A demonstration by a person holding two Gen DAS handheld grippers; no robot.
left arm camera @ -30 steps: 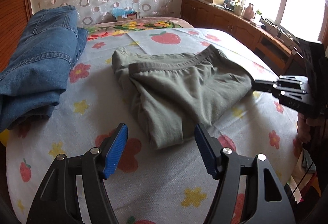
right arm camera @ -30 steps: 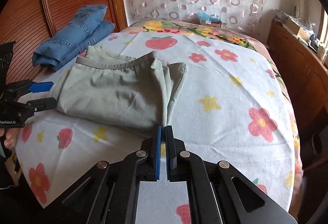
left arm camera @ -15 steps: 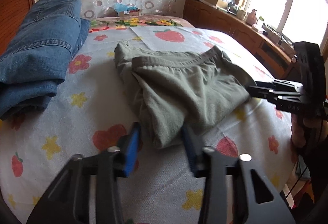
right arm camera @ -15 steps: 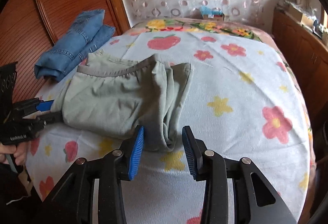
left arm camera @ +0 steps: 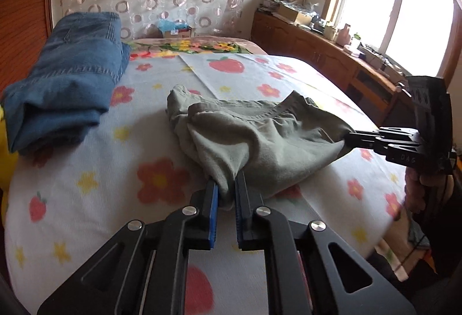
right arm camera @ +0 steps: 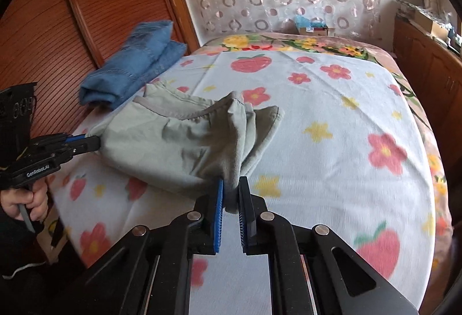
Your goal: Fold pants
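- Left wrist view: a second ago my left claw (left arm camera: 226,193) hung wide before the green pants (left arm camera: 260,139); now it has pinched their near corner, lifting that end off the flowered bed (left arm camera: 86,199). Across the cloth, my right claw (left arm camera: 350,137) grips the opposite corner, so the edge stays taut for folding.
- Right wrist view: my right claw (right arm camera: 230,192), previously empty, now clamps bunched fabric; folded jeans (right arm camera: 135,67) lie apart.

We see the pants (left arm camera: 260,139) mid-bed (left arm camera: 86,214), the folded jeans (left arm camera: 66,84) behind-left, the cabinet (left arm camera: 332,55) right.
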